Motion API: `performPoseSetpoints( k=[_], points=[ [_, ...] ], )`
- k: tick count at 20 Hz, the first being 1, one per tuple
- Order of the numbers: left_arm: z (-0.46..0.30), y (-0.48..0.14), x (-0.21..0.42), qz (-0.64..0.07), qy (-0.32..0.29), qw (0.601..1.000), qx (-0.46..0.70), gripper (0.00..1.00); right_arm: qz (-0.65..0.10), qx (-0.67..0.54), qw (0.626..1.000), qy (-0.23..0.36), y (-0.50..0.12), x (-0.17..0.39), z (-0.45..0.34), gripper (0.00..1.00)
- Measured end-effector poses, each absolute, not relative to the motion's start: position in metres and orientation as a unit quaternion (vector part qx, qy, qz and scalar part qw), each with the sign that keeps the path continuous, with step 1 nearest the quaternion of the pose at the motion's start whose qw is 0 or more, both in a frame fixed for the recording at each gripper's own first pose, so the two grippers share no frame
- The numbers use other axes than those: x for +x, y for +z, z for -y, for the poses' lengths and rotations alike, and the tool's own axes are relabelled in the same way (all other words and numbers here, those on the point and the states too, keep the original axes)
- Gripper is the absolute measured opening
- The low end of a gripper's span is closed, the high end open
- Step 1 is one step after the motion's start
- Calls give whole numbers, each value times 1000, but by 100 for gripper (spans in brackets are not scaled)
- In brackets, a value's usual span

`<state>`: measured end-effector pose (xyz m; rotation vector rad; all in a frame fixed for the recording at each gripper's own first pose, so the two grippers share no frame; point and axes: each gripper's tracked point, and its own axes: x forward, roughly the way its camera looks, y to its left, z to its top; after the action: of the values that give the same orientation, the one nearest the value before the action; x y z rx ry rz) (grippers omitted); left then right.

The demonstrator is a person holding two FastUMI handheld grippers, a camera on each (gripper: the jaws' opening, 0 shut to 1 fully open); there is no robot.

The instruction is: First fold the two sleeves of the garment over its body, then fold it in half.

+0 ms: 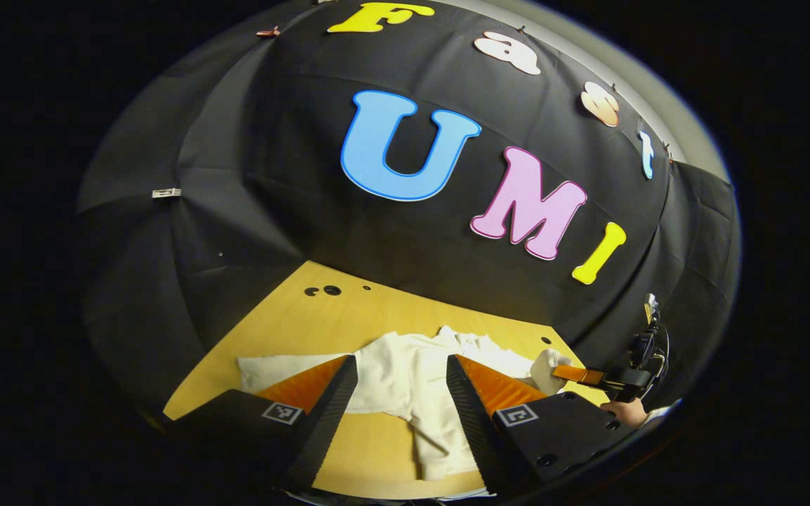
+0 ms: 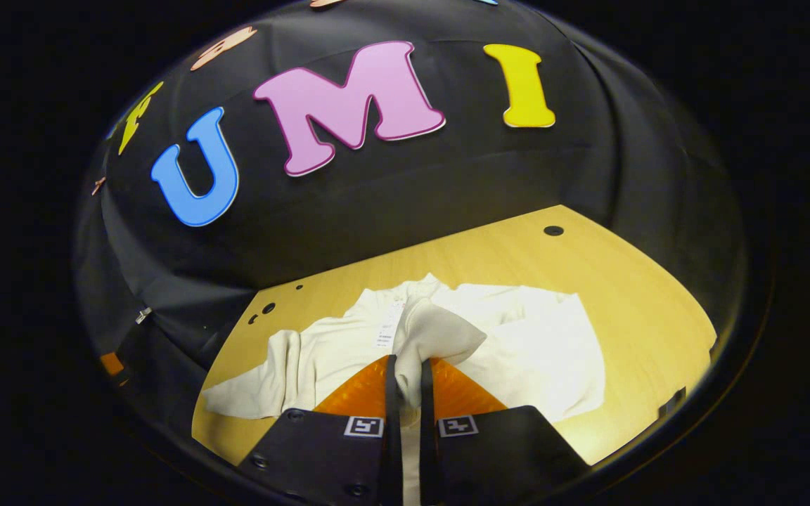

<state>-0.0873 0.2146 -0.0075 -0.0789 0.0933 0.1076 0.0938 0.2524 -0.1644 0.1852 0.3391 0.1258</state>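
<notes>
With the right gripper (image 2: 405,383) pinched tight on the white sweater's (image 2: 517,337) sleeve cuff (image 2: 436,334) above the wooden table (image 2: 630,281), carry it low across the body – left gripper (image 1: 401,393) gapes wide, empty – before letting go.

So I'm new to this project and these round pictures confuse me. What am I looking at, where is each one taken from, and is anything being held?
There is no robot arm here: a person carries a two-finger gripper in each hand, and a fisheye camera rides on each one, looking forward along its own fingers. On the light wooden table lies a cream-white long-sleeved garment.

In the left gripper view, the left gripper hangs open above the garment, holding nothing. Farther off at the right edge you see the other gripper and the person's hand.

In the right gripper view, the right gripper is shut on the garment's sleeve, with the cloth pinched between both fingers and lifted over the body.
</notes>
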Motion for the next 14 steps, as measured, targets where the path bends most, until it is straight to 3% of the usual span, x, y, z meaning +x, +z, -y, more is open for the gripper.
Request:
performPoseSetpoints(
  k=[14],
  points=[
    [-287,-29,-83,-62,74,992,-84,85,-256,37,965,48,-274,120,-307,13]
  ],
)
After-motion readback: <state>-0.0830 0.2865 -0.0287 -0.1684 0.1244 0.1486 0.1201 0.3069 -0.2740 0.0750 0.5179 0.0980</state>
